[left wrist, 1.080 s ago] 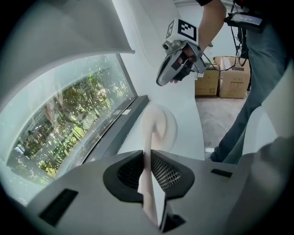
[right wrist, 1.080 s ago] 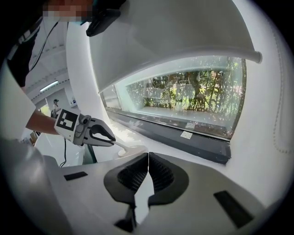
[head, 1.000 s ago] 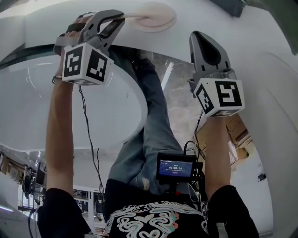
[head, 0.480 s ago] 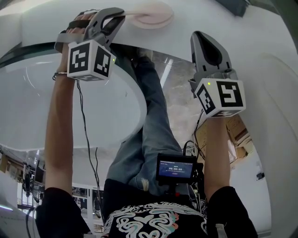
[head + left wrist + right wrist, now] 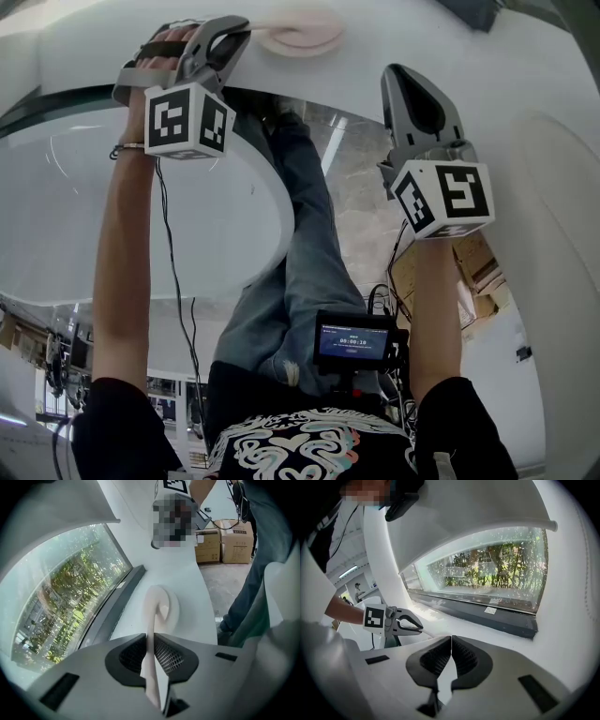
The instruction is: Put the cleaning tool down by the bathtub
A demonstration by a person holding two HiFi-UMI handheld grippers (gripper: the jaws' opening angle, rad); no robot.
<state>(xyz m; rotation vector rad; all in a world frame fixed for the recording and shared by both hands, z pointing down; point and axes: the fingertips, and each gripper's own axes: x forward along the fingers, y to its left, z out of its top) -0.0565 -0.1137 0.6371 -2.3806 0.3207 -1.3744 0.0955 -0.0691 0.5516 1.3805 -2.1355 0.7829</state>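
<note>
The cleaning tool is a pale cream round pad [image 5: 300,36] with a long thin handle [image 5: 151,630]. Its pad [image 5: 165,605] lies flat on the white ledge [image 5: 412,33] beside the bathtub [image 5: 279,211], whose wide white oval rim fills the left of the head view. My left gripper [image 5: 240,28] is shut on the handle, which runs out between the jaws [image 5: 151,657]. From the right gripper view the left gripper [image 5: 418,628] shows low over the ledge. My right gripper [image 5: 399,77] hangs apart over the floor gap, shut [image 5: 451,654] with nothing in it.
A curved window [image 5: 487,578] with a dark sill [image 5: 115,604] runs along the ledge's far side. The person's jeans-clad leg [image 5: 309,244] stands between tub and ledge. Cardboard boxes [image 5: 225,538] sit on the floor. A small screen device [image 5: 354,339] hangs at the chest.
My left gripper has shifted slightly further away and right with the tool, and the pad has moved along the ledge with it. The right gripper has stayed in place.
</note>
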